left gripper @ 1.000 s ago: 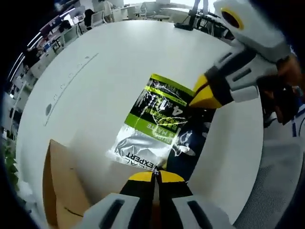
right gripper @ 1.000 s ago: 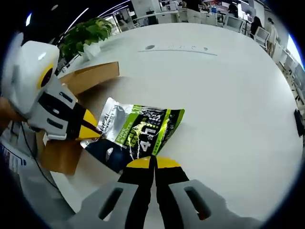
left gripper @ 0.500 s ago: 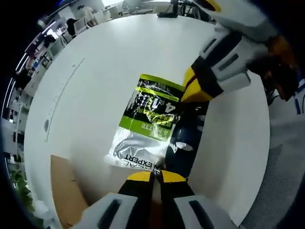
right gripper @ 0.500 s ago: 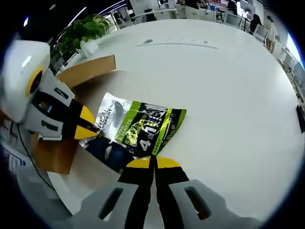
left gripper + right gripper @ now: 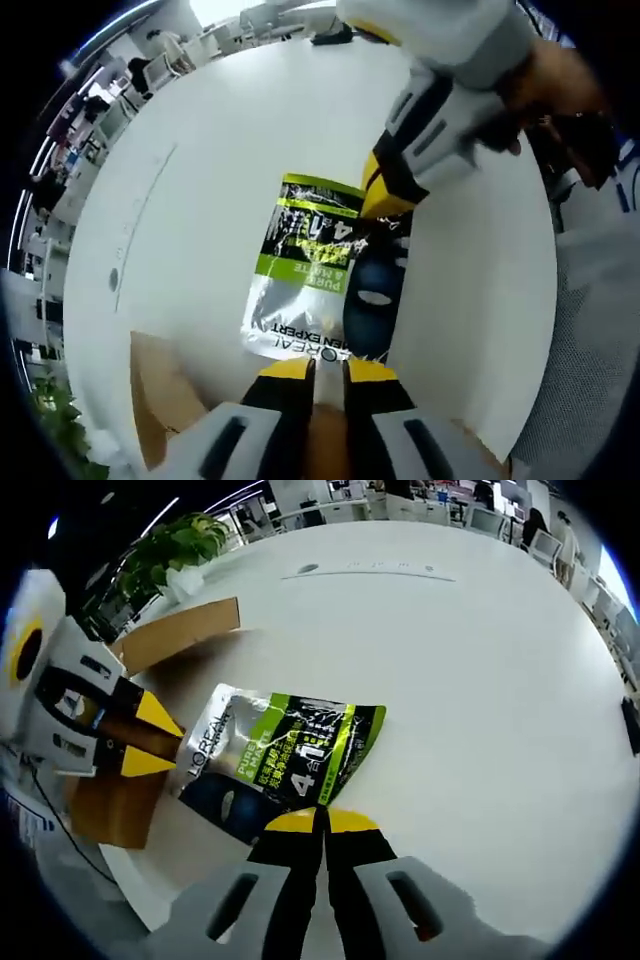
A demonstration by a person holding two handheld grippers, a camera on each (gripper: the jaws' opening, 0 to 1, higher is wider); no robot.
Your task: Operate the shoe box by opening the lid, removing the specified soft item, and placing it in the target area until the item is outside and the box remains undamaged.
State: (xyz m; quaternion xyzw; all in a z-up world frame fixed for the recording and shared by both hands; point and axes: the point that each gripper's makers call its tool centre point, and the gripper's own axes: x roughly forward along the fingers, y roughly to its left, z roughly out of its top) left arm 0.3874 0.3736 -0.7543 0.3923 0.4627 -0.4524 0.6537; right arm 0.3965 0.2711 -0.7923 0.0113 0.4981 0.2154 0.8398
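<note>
Green, black and silver foil pouch [image 5: 280,765] flat on round white tabletop [image 5: 470,680], outside brown cardboard shoe box [image 5: 165,640].

Right gripper [image 5: 321,820]: yellow-tipped jaws pressed together on pouch edge nearest camera. Left gripper [image 5: 318,368]: jaws parted by a narrow gap, nothing clamped, tips just beside opposite pouch edge; seen likewise open at left of right gripper view. Box beside pouch, near green potted plant [image 5: 175,550].

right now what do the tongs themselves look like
Both tongs share one design: the left tongs and right tongs have yellow tips on black jaws, carried by pale grey-white bodies with dark slots. Seen from the right gripper view, the left body has a yellow ring marking.
</note>
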